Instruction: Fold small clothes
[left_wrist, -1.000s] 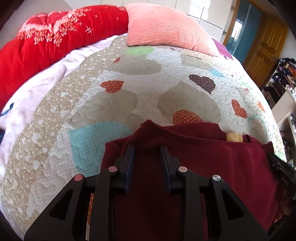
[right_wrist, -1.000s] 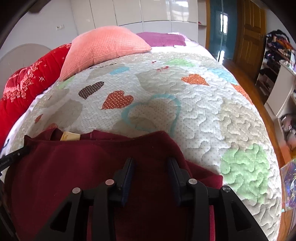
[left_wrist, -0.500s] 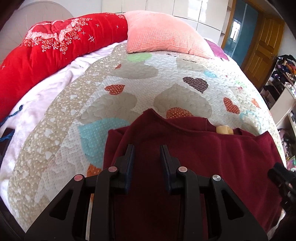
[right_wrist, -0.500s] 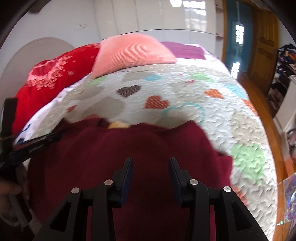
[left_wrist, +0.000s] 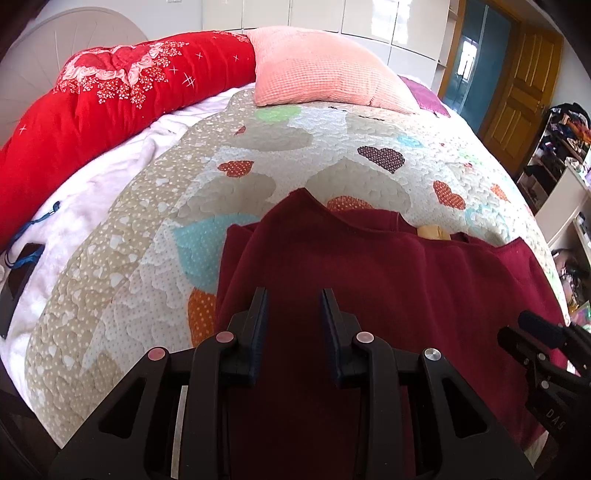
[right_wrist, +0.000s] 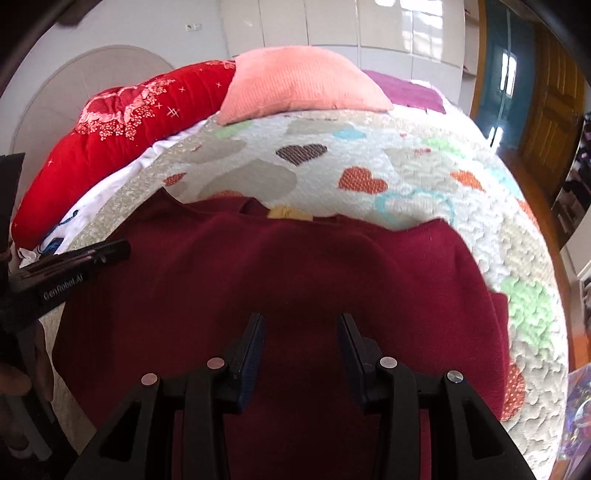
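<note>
A dark red garment (left_wrist: 388, 280) lies spread on the heart-patterned quilt (left_wrist: 258, 155), a tan neck label (left_wrist: 430, 232) at its far edge. It also shows in the right wrist view (right_wrist: 295, 269), with the label (right_wrist: 288, 212). My left gripper (left_wrist: 293, 297) hovers open and empty over the garment's left part. My right gripper (right_wrist: 301, 321) hovers open and empty over its right part. The right gripper shows at the right edge of the left wrist view (left_wrist: 543, 332); the left gripper shows at the left of the right wrist view (right_wrist: 74, 258).
A pink pillow (left_wrist: 325, 66) and a red duvet (left_wrist: 103, 99) lie at the head of the bed. A dark phone with a blue cord (left_wrist: 18, 273) lies on the white sheet at left. A wooden door (left_wrist: 517, 81) and cluttered shelves (left_wrist: 561, 147) stand at right.
Both grippers have drawn back and risen from the garment, so more of the bed shows. The garment lies flat with both sides folded in. Both jaws stay open.
</note>
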